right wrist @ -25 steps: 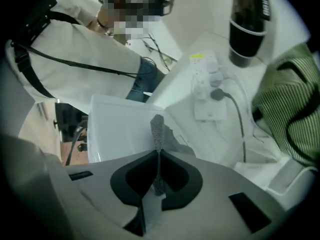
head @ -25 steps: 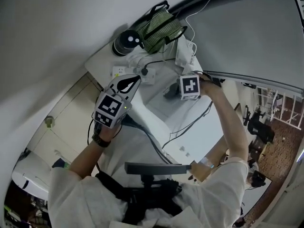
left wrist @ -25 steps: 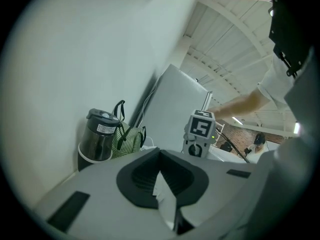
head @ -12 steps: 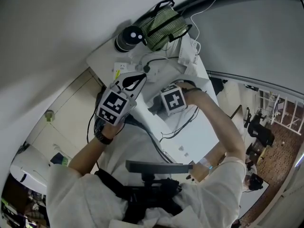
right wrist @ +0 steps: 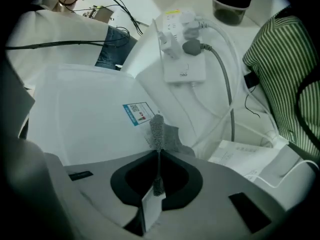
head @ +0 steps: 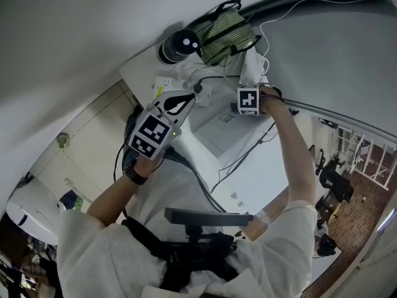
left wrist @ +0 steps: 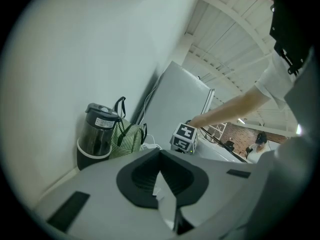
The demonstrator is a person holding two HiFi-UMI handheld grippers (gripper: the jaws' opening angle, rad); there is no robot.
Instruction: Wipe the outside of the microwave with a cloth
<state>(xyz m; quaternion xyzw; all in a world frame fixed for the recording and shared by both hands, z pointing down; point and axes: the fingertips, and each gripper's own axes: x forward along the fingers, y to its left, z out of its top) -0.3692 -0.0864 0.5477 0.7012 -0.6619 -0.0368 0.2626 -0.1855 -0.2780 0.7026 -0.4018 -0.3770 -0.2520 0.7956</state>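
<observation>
The white microwave [head: 218, 136] stands on the counter below me; the right gripper view shows its top [right wrist: 85, 119] with a small blue-and-white sticker [right wrist: 137, 112]. My right gripper [right wrist: 159, 151] is shut on a grey cloth [right wrist: 163, 133] that presses on that top near its back edge. From the head view the right gripper [head: 245, 103] is at the microwave's far end. My left gripper [head: 177, 104] hovers to the left of the microwave, off its surface. Its jaws [left wrist: 160, 151] are shut with nothing between them.
Behind the microwave lie a white power strip [right wrist: 179, 44] with plugs and cables, a green striped bag [right wrist: 280, 79] and a dark jug [head: 181, 44]. White papers [right wrist: 250, 159] sit at the right. A grey fridge [left wrist: 175, 104] stands beyond the bag.
My right gripper drew the cloth toward me across the microwave top, then pushed it back out to the far end. The left gripper has hardly moved.
</observation>
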